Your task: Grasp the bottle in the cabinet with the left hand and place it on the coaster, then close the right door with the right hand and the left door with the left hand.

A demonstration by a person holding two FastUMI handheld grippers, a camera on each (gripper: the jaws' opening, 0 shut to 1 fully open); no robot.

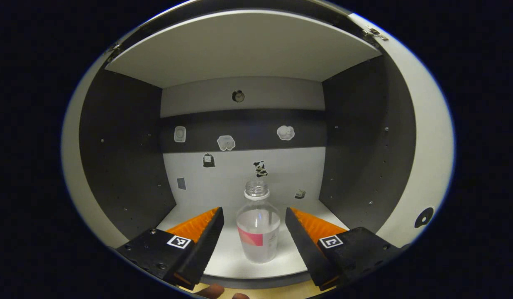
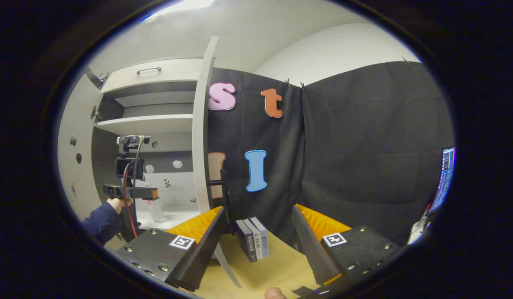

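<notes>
A clear plastic bottle (image 1: 258,232) with a pink label stands upright on the white cabinet shelf (image 1: 229,259), near its front edge. My left gripper (image 1: 254,211) is open, with one finger on each side of the bottle and a gap to both. In the right gripper view the left gripper (image 2: 130,192), held by a hand in a blue sleeve (image 2: 99,224), reaches into the cabinet toward the bottle (image 2: 157,211). My right gripper (image 2: 256,212) is open and holds nothing, out in front of the open right door (image 2: 202,137).
Both cabinet doors stand open: the left door (image 1: 72,145) and the right door (image 1: 426,141) frame the opening. Small stickers dot the cabinet's back wall (image 1: 244,166). A few books (image 2: 252,240) stand on the wooden table (image 2: 277,265). A screen (image 2: 445,176) glows at the far right.
</notes>
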